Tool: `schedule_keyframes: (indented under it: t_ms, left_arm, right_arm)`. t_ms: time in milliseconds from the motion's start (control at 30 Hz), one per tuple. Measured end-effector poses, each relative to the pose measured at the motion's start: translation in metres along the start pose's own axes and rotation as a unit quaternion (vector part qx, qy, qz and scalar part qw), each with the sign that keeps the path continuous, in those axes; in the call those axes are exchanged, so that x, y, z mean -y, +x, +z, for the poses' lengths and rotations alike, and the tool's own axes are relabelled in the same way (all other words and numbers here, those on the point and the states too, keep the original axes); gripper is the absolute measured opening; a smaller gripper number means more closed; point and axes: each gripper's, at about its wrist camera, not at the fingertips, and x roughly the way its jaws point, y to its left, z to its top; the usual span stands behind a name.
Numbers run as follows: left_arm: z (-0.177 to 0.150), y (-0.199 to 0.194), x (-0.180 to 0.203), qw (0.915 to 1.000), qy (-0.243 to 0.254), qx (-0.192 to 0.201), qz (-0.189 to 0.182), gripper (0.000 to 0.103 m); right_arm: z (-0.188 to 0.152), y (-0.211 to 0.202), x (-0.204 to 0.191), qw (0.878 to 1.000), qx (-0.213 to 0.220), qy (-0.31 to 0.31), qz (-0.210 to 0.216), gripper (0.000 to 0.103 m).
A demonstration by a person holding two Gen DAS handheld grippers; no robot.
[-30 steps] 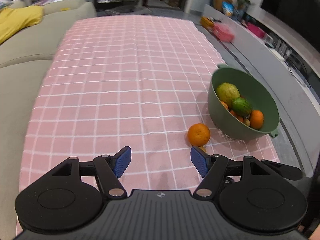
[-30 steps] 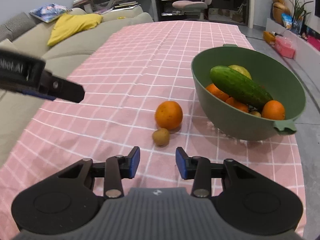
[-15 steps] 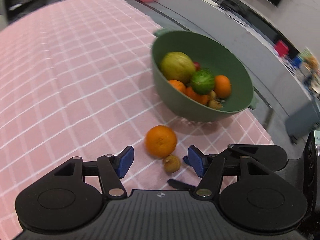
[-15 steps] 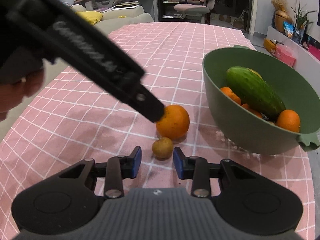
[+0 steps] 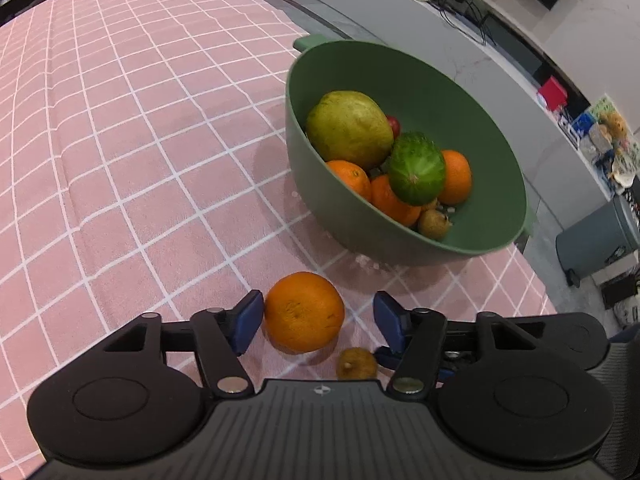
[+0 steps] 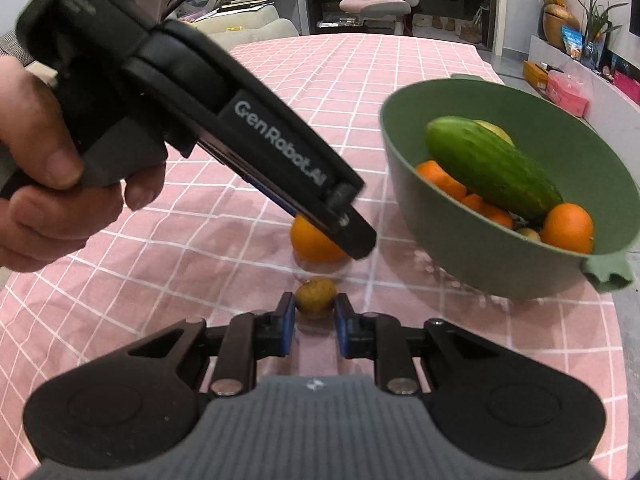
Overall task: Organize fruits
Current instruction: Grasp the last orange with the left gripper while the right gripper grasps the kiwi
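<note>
An orange (image 5: 304,312) lies on the pink checked cloth between the open fingers of my left gripper (image 5: 318,316); the left pad (image 5: 249,316) is close to it. It also shows in the right wrist view (image 6: 314,242), half hidden by the left gripper's body (image 6: 224,120). A small brown kiwi (image 6: 315,294) sits between the pads of my right gripper (image 6: 315,314), which have closed in on its sides. The kiwi also shows in the left wrist view (image 5: 356,364). A green bowl (image 5: 500,184) holds a guava, a cucumber, oranges and a kiwi.
The bowl (image 6: 472,264) stands just right of the loose fruit, near the table's right edge. A grey counter (image 5: 460,44) runs along beyond that edge. A sofa (image 6: 248,24) and a pink chair (image 6: 380,0) stand beyond the table.
My left gripper swung right and down over the orange, now straddling it. My right gripper moved forward and narrowed its jaws around the kiwi.
</note>
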Motion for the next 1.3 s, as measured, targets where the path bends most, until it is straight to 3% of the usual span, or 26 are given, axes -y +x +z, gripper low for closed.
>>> schedule_keyframes:
  t_ms: [67,300,600,800,1000,1300]
  left_arm:
    - [0.001,0.002,-0.001,1.0,-0.002,-0.002,0.008,0.058]
    - [0.0,0.014,0.004,0.9995,0.008,-0.006,0.029,0.052]
    - [-0.007,0.011,0.017,0.998,0.012,-0.016,0.06,0.051]
    - [-0.022,0.006,0.022,0.9976,0.003,-0.015,0.067,0.051]
    - [-0.045,-0.008,0.022,0.9972,-0.01,-0.005,0.073,0.051]
    - [-0.08,-0.019,0.026,0.9954,-0.028,-0.014,0.09,0.051]
  right_arm:
    - [-0.001,-0.004,0.006,1.0,-0.002,0.004,-0.002,0.016]
    - [-0.007,-0.019,0.029,1.0,-0.005,0.026,-0.006,0.015]
    - [-0.009,-0.027,0.046,0.999,-0.002,0.04,-0.014,0.007]
    - [-0.013,-0.03,0.054,1.0,0.007,0.029,-0.006,0.012]
    - [-0.016,-0.018,0.042,0.999,-0.023,0.013,0.027,0.02]
    - [-0.014,-0.014,0.034,0.999,-0.031,0.002,0.023,0.021]
